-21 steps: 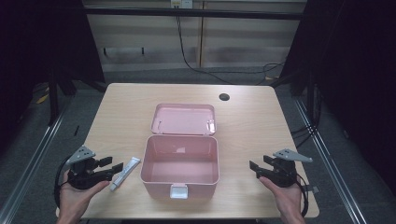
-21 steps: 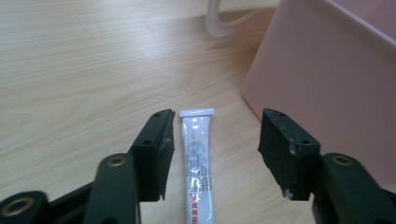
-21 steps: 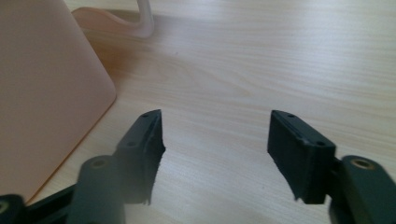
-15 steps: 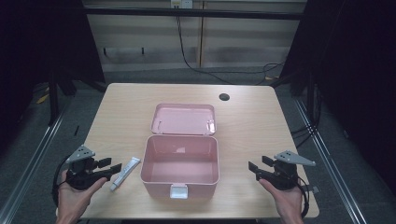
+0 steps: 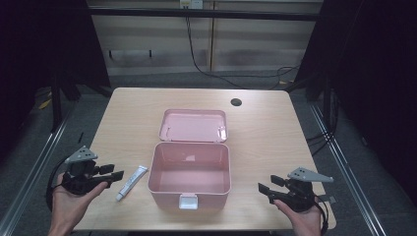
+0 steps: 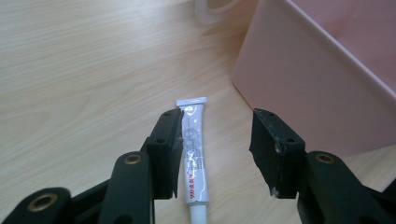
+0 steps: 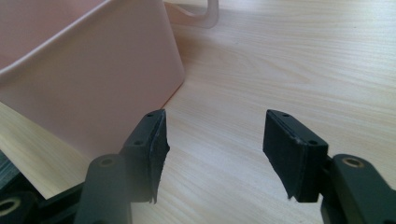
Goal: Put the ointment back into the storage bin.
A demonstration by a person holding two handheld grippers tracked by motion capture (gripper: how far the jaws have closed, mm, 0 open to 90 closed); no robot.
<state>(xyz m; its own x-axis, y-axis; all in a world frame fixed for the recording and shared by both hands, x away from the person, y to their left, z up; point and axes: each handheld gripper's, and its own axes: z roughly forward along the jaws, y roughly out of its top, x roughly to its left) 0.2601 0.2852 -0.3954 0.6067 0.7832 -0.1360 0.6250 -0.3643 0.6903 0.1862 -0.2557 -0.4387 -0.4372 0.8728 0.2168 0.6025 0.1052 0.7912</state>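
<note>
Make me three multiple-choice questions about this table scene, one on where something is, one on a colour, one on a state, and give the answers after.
1. Where does the white tube lie?
A. Inside the box
B. On the table, left of the box
C. On the lid

2. What colour is the box?
A. Pink
B. Blue
C. Green

3. How is the left gripper?
A. Shut on the tube
B. Open, with the tube lying between its fingers
C. Shut on the box wall

Answers:
1 B, the high view shows it on the wood beside the box's left wall.
2 A, box and its open lid are both pink.
3 B, the left gripper view shows a wide gap between its fingers.
</note>
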